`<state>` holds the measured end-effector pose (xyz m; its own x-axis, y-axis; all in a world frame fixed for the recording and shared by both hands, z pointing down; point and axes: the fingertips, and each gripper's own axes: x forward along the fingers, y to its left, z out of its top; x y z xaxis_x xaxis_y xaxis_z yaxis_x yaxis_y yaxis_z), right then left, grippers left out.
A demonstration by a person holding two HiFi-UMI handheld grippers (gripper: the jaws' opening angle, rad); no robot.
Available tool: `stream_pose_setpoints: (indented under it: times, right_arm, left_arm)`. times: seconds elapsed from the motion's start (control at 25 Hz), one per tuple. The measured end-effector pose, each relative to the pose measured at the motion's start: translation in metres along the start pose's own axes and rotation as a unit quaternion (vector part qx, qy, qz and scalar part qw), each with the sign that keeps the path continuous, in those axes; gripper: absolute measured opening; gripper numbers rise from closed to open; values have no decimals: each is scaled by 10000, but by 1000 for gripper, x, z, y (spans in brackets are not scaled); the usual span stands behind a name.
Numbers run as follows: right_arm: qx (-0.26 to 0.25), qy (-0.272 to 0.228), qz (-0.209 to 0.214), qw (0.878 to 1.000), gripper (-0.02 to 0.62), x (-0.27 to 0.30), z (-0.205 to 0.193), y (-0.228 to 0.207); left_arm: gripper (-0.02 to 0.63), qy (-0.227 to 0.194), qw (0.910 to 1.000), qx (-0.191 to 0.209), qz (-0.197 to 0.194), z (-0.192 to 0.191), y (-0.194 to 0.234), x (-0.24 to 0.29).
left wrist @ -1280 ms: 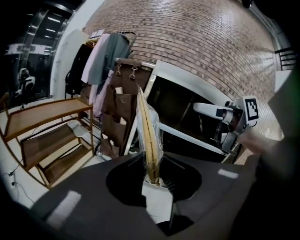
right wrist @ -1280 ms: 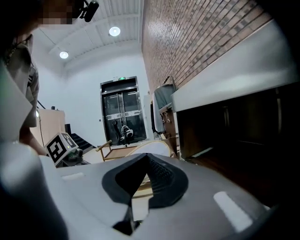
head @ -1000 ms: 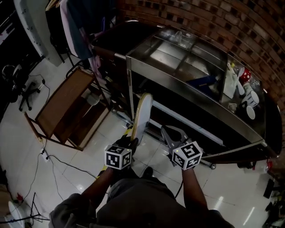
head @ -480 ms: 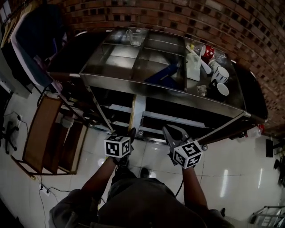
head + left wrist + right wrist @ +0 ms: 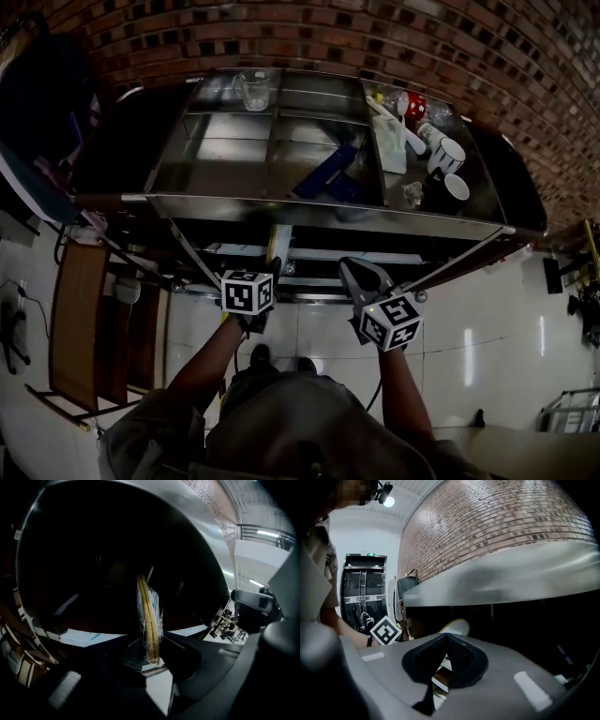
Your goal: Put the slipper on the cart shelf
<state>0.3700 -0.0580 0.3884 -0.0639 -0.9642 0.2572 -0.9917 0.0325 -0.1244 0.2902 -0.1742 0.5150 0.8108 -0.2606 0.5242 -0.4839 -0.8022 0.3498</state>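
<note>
Left tongs (image 5: 150,654) nearly closed, pinching the wrapped slipper (image 5: 147,611) edge-on; right tongs (image 5: 446,639) closed, empty. I reckon it's light, bendy and slick, so gripping the sole's end works

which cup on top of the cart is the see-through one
The glass cup standing alone in the far left compartment; the other two are opaque white mugs clustered at the cart's right end.

Steel cart (image 5: 281,208) top tray holds glass (image 5: 251,89), blue item (image 5: 323,172), white mugs (image 5: 449,154).
</note>
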Motion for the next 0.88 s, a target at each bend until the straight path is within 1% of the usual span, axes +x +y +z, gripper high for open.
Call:
stream_pose_setpoints:
  times: [0.16, 0.36, 0.44, 0.56, 0.64, 0.72, 0.88]
  right_arm:
    - [47, 22, -238, 9997, -2, 2, 0, -3]
    - [52, 4, -422, 9991, -2, 2, 1, -3]
    - [46, 1, -474, 9989, -2, 0, 1, -2]
    - [47, -6, -558, 9984, -2, -4, 0, -2]
    - [59, 18, -611, 9981, -2, -6, -2, -3]
    - [82, 51, -641, 9979, -2, -9, -5, -4]
    - [116, 95, -625, 9979, -2, -9, -8, -2]
  left_arm:
    - [75, 88, 9999, 36, -142, 4, 4, 14]
    - [84, 91, 9999, 23, -83, 6, 14, 24]
    - [87, 55, 9999, 114, -22, 8, 17, 27]
    - [98, -57, 9992, 390, 74, 12, 20, 31]
    - [116, -151, 9979, 601, 184, 13, 23, 32]
    - [138, -224, 9967, 729, 290, 14, 26, 33]
    - [202, -383, 9957, 747, 390, 18, 32, 34]
